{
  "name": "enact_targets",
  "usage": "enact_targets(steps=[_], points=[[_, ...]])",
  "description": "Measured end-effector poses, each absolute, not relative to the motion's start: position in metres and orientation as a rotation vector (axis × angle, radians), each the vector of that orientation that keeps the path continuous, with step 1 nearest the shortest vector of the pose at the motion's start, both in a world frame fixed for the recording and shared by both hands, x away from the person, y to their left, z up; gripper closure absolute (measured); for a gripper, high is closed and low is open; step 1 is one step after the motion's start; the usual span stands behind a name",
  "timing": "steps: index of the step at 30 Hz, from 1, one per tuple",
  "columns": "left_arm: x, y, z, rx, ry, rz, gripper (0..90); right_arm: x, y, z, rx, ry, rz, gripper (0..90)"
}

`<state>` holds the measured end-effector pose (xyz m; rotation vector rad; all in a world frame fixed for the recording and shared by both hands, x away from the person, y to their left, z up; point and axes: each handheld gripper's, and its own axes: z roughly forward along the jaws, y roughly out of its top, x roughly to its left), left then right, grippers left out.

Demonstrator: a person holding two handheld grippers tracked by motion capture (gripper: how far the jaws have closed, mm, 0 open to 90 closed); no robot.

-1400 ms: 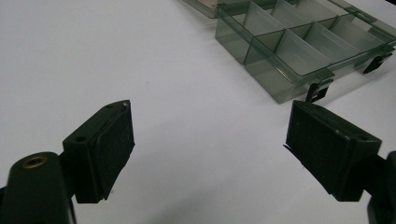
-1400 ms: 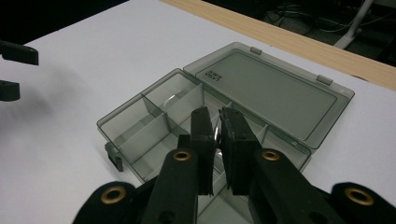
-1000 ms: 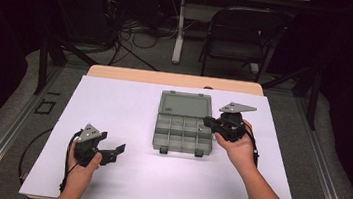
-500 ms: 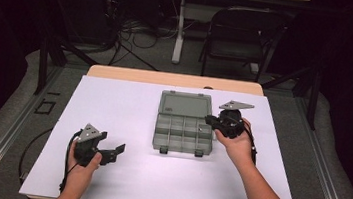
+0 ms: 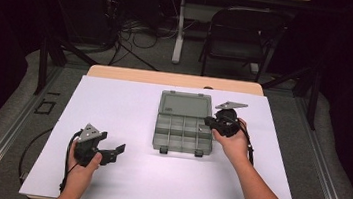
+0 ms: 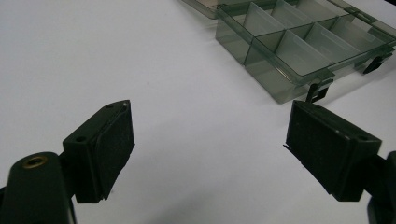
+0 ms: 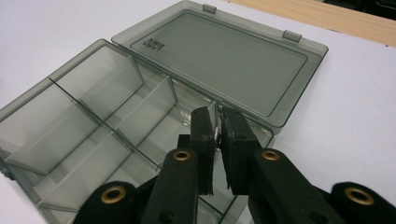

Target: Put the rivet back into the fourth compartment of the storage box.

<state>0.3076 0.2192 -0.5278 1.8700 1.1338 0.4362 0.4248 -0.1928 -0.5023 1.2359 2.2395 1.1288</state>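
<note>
A smoky clear organizer box [image 5: 180,132] lies open mid-table, its lid [image 5: 185,104] flat behind it and its compartments bare. My right gripper [image 5: 206,122] hangs over the box's right rear compartments [image 7: 140,116]. Its jaws are almost together [image 7: 217,140], pinching a thin pale sliver I cannot identify. My left gripper [image 5: 112,145] rests near the front left of the white mat, well apart from the box. Its jaws stand wide [image 6: 210,154] with nothing between them, and the box's front corner [image 6: 299,46] and a latch lie ahead of it.
A white mat [image 5: 128,104] covers the wooden table [image 5: 176,80]. A folding chair [image 5: 239,36], table legs and cables on the floor stand beyond the far edge. Bare mat lies left of and in front of the box.
My right gripper has moved left and down, from beside the box's right edge to over its right rear compartments. The left gripper has stayed put.
</note>
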Motion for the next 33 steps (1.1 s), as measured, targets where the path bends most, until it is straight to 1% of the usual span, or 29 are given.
enact_targets(steps=[15, 33], points=[[0.308, 0.219, -0.528, 1.870, 1.132, 0.435, 15.3, 0.431, -0.187, -0.516, 1.258, 2.264, 1.091, 84.0], [0.308, 0.219, -0.528, 1.869, 1.135, 0.434, 15.3, 0.432, -0.185, -0.520, 1.260, 2.276, 1.077, 84.0]])
